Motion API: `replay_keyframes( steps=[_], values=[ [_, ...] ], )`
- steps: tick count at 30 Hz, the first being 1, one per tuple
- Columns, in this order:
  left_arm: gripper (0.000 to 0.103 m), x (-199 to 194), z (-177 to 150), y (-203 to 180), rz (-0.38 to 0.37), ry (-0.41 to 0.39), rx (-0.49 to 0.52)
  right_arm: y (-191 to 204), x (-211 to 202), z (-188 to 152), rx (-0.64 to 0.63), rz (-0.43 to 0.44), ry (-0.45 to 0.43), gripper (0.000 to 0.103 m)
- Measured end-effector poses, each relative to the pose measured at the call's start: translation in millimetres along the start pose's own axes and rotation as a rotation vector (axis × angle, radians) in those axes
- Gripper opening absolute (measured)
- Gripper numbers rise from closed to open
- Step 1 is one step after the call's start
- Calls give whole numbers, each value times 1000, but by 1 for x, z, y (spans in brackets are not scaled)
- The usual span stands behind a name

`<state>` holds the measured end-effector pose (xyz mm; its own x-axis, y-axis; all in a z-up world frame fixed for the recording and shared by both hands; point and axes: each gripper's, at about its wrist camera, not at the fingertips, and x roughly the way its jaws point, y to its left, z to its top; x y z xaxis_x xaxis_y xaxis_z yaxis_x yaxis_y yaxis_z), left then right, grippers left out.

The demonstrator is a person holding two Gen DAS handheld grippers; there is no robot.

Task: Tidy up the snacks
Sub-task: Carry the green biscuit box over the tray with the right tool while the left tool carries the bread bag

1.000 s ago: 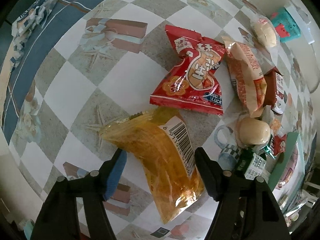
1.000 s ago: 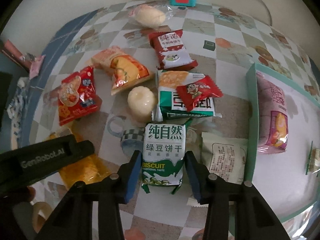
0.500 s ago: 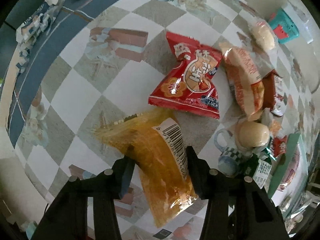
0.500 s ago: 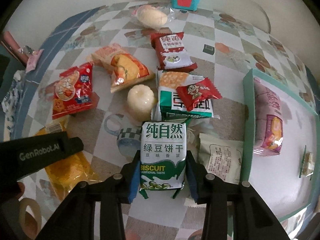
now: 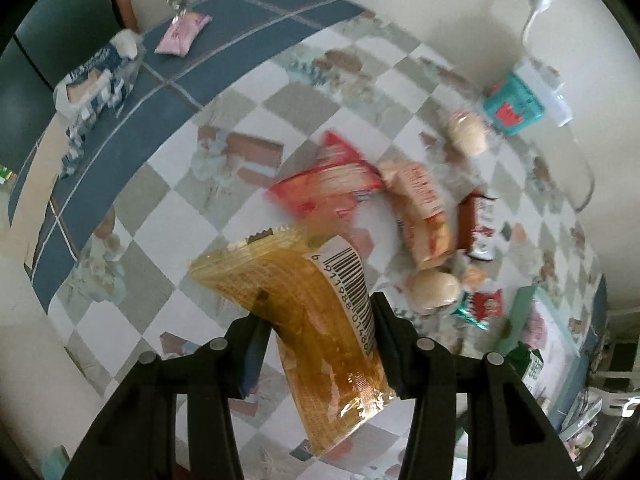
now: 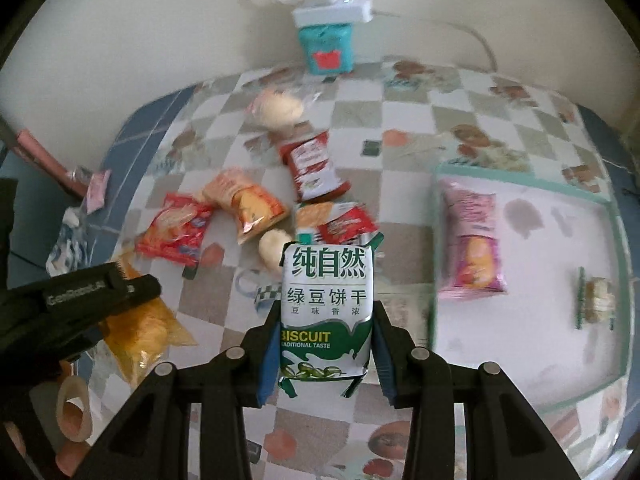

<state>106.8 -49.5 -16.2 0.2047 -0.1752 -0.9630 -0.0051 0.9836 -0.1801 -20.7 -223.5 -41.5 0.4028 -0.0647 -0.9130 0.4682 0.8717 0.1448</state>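
- The green and white biscuit pack (image 6: 326,312) is standing upright between the fingers of the right gripper (image 6: 326,354), which are clamping it on both sides, and it is hanging above the checkered table (image 6: 404,128).
- The yellow snack bag (image 5: 316,320) is sitting tilted between the fingers of the left gripper (image 5: 318,346), which are pinching its lower half; its barcode label is facing the camera and its upper end is sticking out toward the table.
- In the right wrist view, the left gripper (image 6: 92,300) is showing at the left edge with the yellow snack bag (image 6: 140,332) under it.
- The rest of the snacks are lying in a loose group on the table beyond the biscuit pack: a red bag (image 6: 176,230), an orange bag (image 6: 246,202), a dark red pack (image 6: 314,166), a small red packet (image 6: 348,224) and a round bun in clear wrap (image 6: 280,106).
- A pink snack bag (image 6: 470,240) is lying inside the green-rimmed tray (image 6: 520,188) to the right, and a small wrapped item (image 6: 596,298) is lying further right in the same tray.
- A teal box (image 6: 326,46) is standing at the far edge of the table against the wall.
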Motion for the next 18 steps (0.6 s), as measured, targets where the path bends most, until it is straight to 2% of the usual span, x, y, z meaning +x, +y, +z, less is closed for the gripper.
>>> replay_keyframes(
  steps=[6, 10, 13, 18],
  values=[
    [51, -24, -9, -16, -25, -51, 55, -30, -22, 2, 69, -25, -39, 43],
    [51, -37, -21, -38, -49, -79, 124, -55, -32, 3, 116, -91, -58, 43],
    [51, -39, -32, -59, -71, -78, 184, -80, -30, 3, 162, -140, -52, 43],
    [51, -32, -57, -97, -95, -36, 295, -134, -18, -4, 284, -210, 7, 43]
  ],
)
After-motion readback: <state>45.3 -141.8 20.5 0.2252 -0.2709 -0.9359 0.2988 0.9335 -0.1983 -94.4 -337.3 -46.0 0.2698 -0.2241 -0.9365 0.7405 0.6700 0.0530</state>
